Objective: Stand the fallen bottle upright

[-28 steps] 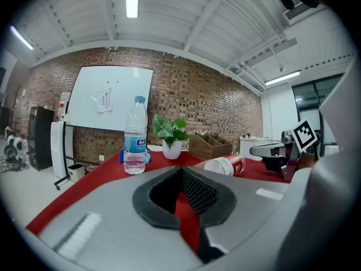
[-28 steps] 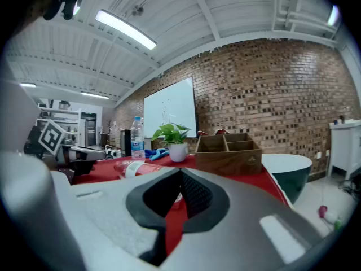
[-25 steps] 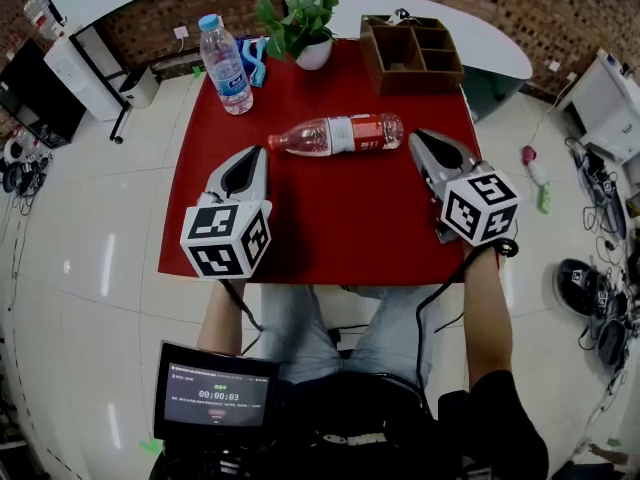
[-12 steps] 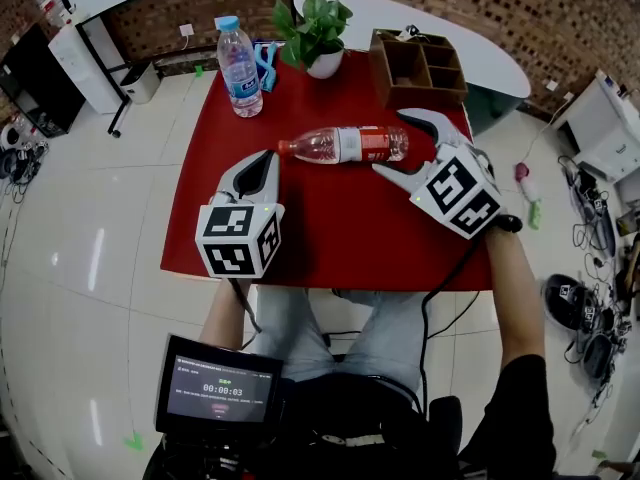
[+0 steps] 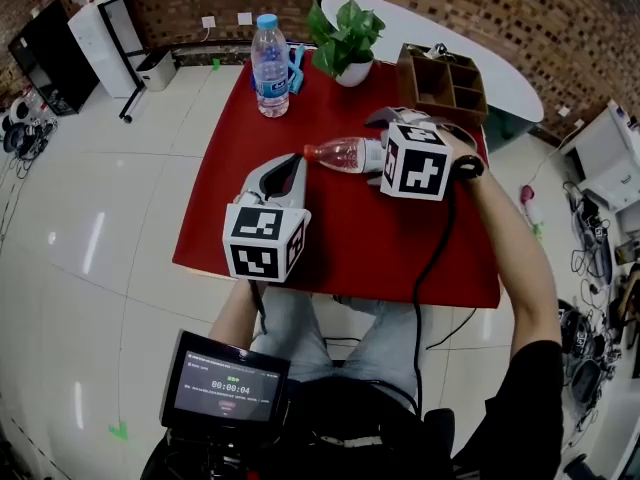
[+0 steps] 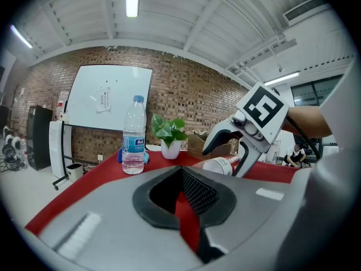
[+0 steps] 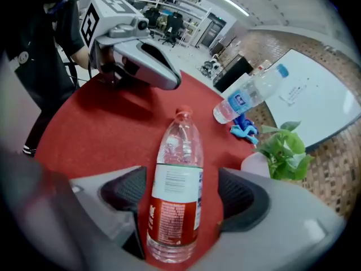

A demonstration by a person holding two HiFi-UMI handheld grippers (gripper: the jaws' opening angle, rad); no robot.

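Note:
The fallen bottle [image 5: 343,154] lies on its side on the red table [image 5: 330,238], its red cap pointing left. It is clear, with a white and red label. My right gripper [image 5: 378,148] stands over its base end, and its jaws are opening. In the right gripper view the bottle [image 7: 176,185] lies between the two pads [image 7: 125,188], with a gap on each side. Nearer to me, my left gripper [image 5: 290,164] rests shut and empty, a little short of the bottle's neck. From the left gripper view [image 6: 181,176] the bottle's base [image 6: 221,164] shows under the right gripper [image 6: 243,137].
An upright water bottle [image 5: 270,53] stands at the table's far left corner beside a blue object [image 5: 296,68]. A potted plant [image 5: 347,40] and a wooden organiser [image 5: 445,80] stand along the far edge. White tiled floor surrounds the table.
My right gripper swung in from the right, rolled over, opened and came down astride the bottle's base end. The bottle still lies flat. The left gripper has kept still.

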